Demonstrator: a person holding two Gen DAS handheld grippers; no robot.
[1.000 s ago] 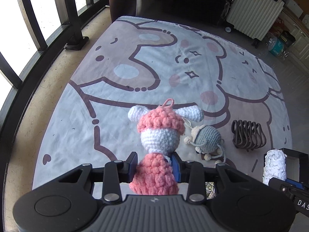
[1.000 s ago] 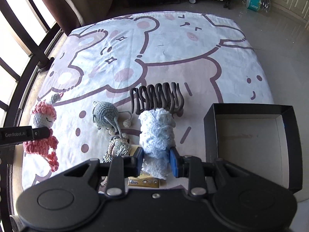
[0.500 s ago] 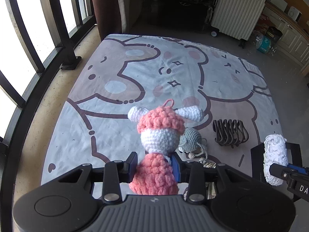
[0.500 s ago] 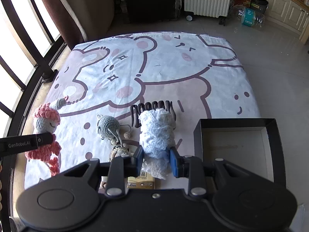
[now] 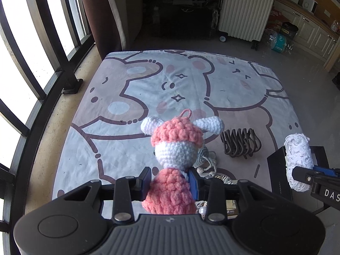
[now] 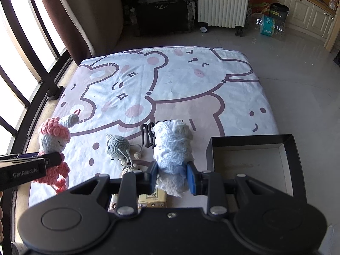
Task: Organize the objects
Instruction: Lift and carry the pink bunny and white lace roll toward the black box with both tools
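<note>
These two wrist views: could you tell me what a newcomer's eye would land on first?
Probably the pink crocheted doll, clamped upright in the left gripper above the cartoon-bear blanket. Next, the white crocheted bundle held in the right gripper, just left of the open black box.

The left gripper (image 5: 170,180) has a big black body with grey ridges on the back. It has two round flat spots, one on each side, and shiny silver screws on its black bars. Its finger pads (image 5: 193,182) are blue. The right gripper (image 6: 172,177) looks the same: black, with blue pads (image 6: 191,178) and silver screws. White letters are printed on both grippers' sides.
</note>
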